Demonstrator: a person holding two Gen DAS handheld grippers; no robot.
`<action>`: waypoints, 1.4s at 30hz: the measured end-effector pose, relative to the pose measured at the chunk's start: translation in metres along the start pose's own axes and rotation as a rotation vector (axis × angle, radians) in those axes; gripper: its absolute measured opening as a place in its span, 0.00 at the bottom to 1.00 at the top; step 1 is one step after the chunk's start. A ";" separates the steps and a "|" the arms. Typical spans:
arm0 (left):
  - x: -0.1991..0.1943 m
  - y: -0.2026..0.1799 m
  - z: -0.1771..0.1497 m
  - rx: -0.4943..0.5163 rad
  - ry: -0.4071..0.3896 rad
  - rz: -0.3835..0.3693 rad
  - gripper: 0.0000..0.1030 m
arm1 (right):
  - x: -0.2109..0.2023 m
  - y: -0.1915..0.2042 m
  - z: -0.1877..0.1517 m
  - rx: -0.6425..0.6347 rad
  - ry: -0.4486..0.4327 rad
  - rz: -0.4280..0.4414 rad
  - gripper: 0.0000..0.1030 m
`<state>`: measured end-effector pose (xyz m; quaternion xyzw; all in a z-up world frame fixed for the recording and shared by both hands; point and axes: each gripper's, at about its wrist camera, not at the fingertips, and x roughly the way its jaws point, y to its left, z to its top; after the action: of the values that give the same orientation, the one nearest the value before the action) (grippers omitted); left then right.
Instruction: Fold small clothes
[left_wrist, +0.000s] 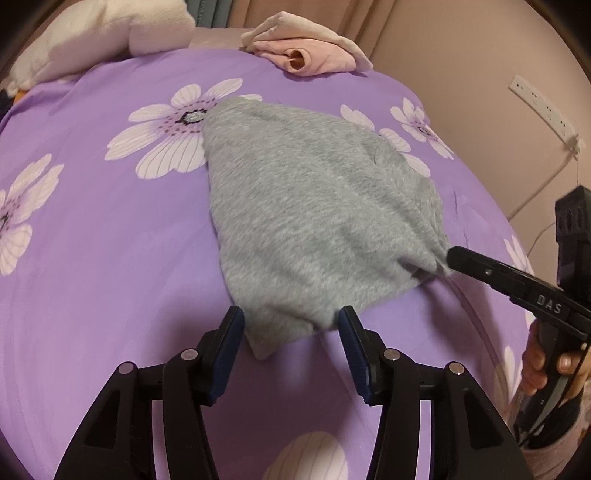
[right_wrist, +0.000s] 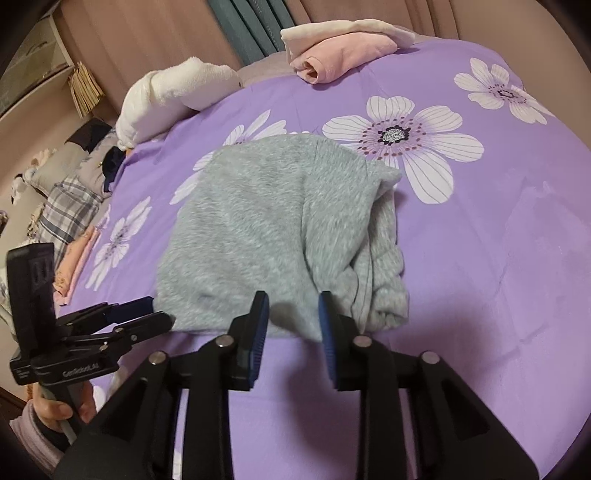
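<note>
Your right tool (left_wrist: 452, 258) tips vanish into the grey garment (left_wrist: 314, 221); its folded underside stays hidden from you.

Bed (left_wrist: 110, 236) w/ purple floral cover fills most of both views. Pinkish wall (left_wrist: 461, 74) upper right w/ white power strip (left_wrist: 543, 107); teal curtain (right_wrist: 251, 26) top center, bookshelf (right_wrist: 48, 66) upper left of right-wrist view. Dim warm indoor light.

Both grippers black plastic; left gripper (left_wrist: 291, 332) and right gripper (right_wrist: 293, 317) have ribbed dark-blue finger pads (left_wrist: 354, 349) and round silver pivot screws. Pale lettering on bodies, "DAS" legible in left view. Bare-skinned hand (left_wrist: 550, 365); mauve sleeve (right_wrist: 31, 430) cuff.
</note>
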<state>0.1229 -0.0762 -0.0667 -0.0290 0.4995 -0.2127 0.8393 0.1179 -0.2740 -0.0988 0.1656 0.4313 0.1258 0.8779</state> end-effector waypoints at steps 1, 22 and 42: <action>0.000 0.000 -0.001 -0.002 0.004 0.001 0.50 | -0.003 -0.001 -0.001 0.006 -0.003 0.005 0.33; -0.012 0.011 -0.016 -0.057 0.030 -0.010 0.67 | -0.026 -0.029 -0.031 0.203 -0.016 0.099 0.65; 0.002 0.017 -0.008 -0.124 0.058 -0.068 0.90 | -0.015 -0.043 -0.025 0.263 -0.005 0.130 0.81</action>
<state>0.1219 -0.0598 -0.0767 -0.0918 0.5344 -0.2106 0.8134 0.0927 -0.3148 -0.1194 0.3072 0.4304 0.1245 0.8396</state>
